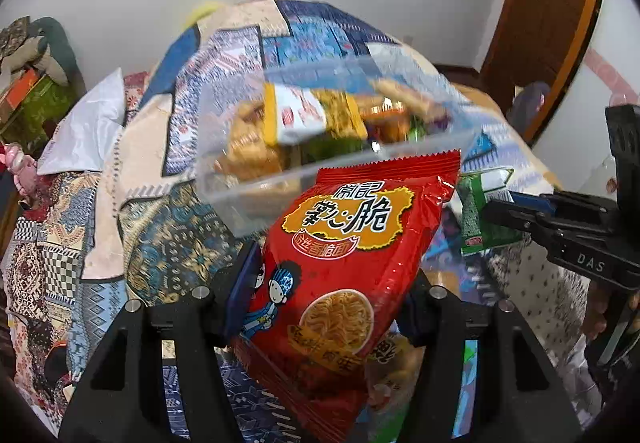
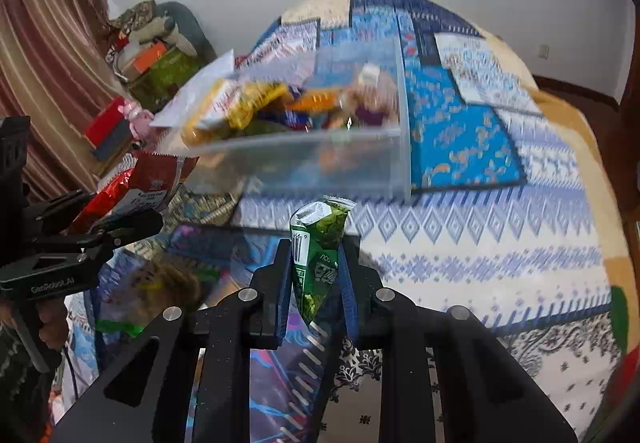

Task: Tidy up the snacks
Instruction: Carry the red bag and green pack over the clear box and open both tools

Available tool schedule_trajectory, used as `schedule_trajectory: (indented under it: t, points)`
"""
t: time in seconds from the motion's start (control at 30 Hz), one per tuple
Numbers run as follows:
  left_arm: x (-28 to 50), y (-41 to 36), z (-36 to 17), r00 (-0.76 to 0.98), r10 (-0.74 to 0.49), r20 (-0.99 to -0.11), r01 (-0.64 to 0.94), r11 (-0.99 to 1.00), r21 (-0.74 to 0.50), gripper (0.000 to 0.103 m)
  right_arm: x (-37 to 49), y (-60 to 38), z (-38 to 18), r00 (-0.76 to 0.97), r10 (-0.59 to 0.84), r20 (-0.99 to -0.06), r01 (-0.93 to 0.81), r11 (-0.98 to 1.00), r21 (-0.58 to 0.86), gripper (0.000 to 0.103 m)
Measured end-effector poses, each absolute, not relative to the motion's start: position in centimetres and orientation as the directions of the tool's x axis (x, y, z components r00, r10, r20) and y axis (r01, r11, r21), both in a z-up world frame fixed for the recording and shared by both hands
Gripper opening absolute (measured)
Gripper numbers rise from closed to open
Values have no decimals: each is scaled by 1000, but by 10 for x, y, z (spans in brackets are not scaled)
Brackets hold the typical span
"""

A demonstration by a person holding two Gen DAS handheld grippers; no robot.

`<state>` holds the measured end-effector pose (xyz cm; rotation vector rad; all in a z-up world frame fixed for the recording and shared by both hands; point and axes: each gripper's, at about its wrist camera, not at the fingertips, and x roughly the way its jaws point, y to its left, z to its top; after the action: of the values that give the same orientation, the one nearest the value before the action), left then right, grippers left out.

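A: Where is there room for moving?

B: The bed point(image 2: 500, 243), under a patchwork cover, is lying open on its right side, bare out to the right edge. The clear bin point(image 2: 320, 159) is sitting toward the middle of the bed, its near wall facing both claws, already holding a heap of mixed snack packets point(image 2: 260, 103).

A: And the claws?

B: The left claw point(image 1: 332, 283) is pinching a red noodle-snack packet point(image 1: 348, 243) by its lower half, the pads pressing on both sides; the packet's top is reaching up to the bin's near rim. The right claw point(image 2: 316, 275) is pressed together on a small green packet point(image 2: 318, 251), squeezing its middle so the top is fanning out above the pads.

A: What is standing in the way?

B: More loose packets are lying on the bed just under and between the two claws, blurred, so I cannot tell which. Off the bed's left edge a clutter of boxes point(image 2: 156, 63) and a striped curtain point(image 2: 48, 55) are crowding that side.

A: What is one view showing that the other is not?

B: The left wrist view is showing a wooden door point(image 1: 548, 31) at the right, and the right claw point(image 1: 504, 211) from the side with the green packet point(image 1: 476, 215) beside it. The right wrist view is showing the left claw point(image 2: 120, 227) from the side, the red noodle-snack packet point(image 2: 136, 183) sticking up, and a hand point(image 2: 52, 323) gripping its handle.
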<state>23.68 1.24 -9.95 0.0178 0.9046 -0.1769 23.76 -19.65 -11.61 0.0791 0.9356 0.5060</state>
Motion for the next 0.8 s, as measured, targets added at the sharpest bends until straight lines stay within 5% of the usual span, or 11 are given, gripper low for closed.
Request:
schedule_trajectory:
  t: [0.8]
  points:
    - [320, 33, -56, 693, -95, -714, 60, 995, -75, 60, 304, -171, -67, 595, 496, -632, -425, 862, 276, 20]
